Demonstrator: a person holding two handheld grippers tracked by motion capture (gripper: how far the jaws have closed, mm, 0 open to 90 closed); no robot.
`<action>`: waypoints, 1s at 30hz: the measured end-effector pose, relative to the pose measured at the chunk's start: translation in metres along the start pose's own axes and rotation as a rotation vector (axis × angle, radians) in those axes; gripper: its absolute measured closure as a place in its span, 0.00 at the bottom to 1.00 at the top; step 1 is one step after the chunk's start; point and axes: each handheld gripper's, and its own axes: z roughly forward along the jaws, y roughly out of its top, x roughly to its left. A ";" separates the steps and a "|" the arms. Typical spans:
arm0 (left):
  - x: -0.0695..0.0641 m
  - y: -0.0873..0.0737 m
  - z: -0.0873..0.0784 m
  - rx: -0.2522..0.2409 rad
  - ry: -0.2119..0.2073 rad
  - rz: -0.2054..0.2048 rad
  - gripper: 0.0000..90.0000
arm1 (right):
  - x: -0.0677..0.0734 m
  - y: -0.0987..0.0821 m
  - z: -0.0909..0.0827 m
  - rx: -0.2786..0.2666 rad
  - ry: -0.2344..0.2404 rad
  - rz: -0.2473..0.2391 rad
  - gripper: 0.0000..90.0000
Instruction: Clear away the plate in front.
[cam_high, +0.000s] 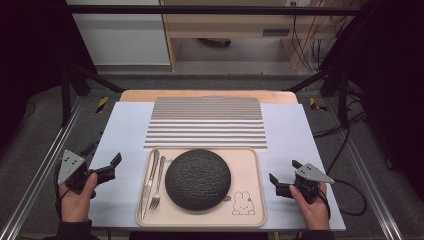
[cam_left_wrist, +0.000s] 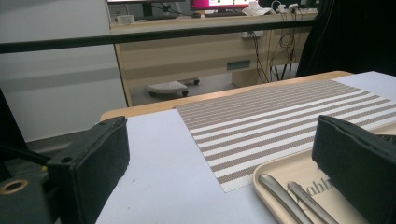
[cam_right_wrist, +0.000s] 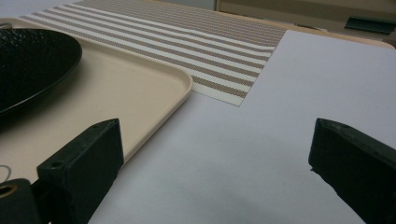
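Both tongs, left (cam_high: 111, 167) and right (cam_high: 283, 182), are wide open, holding nothing. Between them, the tray (cam_high: 250, 165) keeps its bowl (cam_high: 198, 178), knife (cam_high: 149, 182) and fork (cam_high: 158, 184); nothing is moved yet.

The beige tray (cam_high: 250, 165) carries the only markings. A line drawing of a rabbit (cam_high: 243, 204) sits at its near right corner in the high view, with a small dark mark just left of it, too small to read. At the tray's far left corner, next to the handles of the knife (cam_high: 149, 182) and fork (cam_high: 158, 182), stands a short printed word; in the left gripper view its visible letters (cam_left_wrist: 322, 187) look like "abb", the rest hidden by the gripper's jaw.
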 end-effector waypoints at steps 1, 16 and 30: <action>0.001 -0.001 0.000 0.000 0.000 -0.005 0.04 | 0.000 0.000 0.000 0.000 0.000 0.000 0.04; 0.011 -0.016 -0.005 0.003 -0.005 -0.058 0.04 | 0.000 0.000 0.000 -0.001 0.000 -0.002 0.04; 0.009 -0.024 -0.003 0.021 -0.039 -0.058 0.04 | 0.000 0.000 0.000 -0.001 0.001 -0.001 0.04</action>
